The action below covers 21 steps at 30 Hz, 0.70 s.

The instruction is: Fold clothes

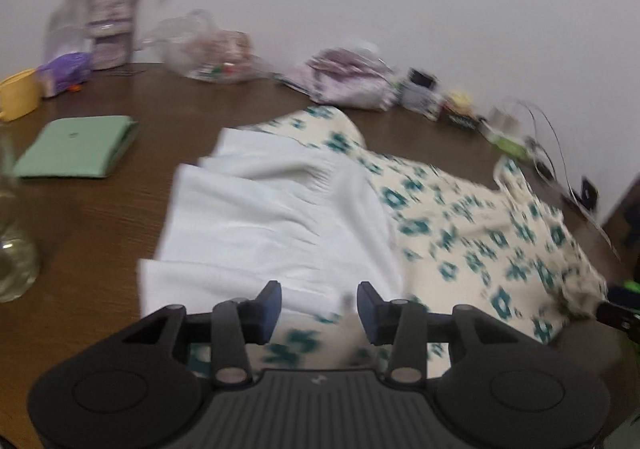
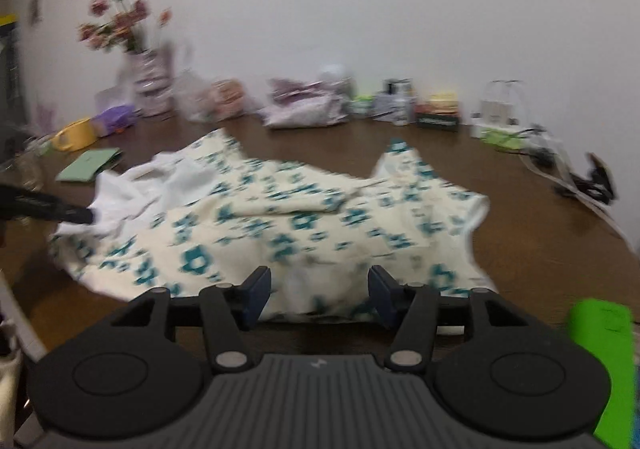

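**Patterned garment spread on the worktop, both jaws apart**

A folded green cloth (image 1: 76,147) lies far left on the brown worktop (image 1: 100,233). The left gripper (image 1: 319,307) hangs over the cream, teal-patterned garment (image 1: 480,233) near its white lining (image 1: 272,209), jaws apart, clamping nothing. The right gripper (image 2: 319,291) sits at the garment's near edge, jaws likewise apart and empty

Dim, even light; motion blur; fisheye-warped, vignetted edges.
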Each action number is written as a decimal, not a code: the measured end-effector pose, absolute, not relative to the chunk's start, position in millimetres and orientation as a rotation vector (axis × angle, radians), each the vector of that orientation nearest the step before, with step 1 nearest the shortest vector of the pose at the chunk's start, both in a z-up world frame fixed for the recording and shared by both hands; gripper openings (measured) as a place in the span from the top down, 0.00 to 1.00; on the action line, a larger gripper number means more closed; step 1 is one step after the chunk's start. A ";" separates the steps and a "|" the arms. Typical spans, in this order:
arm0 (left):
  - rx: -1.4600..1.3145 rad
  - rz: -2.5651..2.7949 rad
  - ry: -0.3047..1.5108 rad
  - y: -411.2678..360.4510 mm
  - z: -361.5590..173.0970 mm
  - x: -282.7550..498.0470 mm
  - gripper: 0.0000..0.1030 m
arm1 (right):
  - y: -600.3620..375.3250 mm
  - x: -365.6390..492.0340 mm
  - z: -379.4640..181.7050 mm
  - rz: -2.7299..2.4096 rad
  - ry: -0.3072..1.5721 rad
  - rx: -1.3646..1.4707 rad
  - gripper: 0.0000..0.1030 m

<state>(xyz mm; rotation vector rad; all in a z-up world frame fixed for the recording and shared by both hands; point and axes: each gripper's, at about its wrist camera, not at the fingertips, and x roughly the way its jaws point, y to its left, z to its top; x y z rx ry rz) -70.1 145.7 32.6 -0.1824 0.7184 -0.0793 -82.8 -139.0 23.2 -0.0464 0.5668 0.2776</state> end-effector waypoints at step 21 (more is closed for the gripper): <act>-0.099 -0.258 0.741 77.1 30.4 -49.7 0.58 | -127.0 -49.2 29.2 0.376 0.551 -0.054 0.54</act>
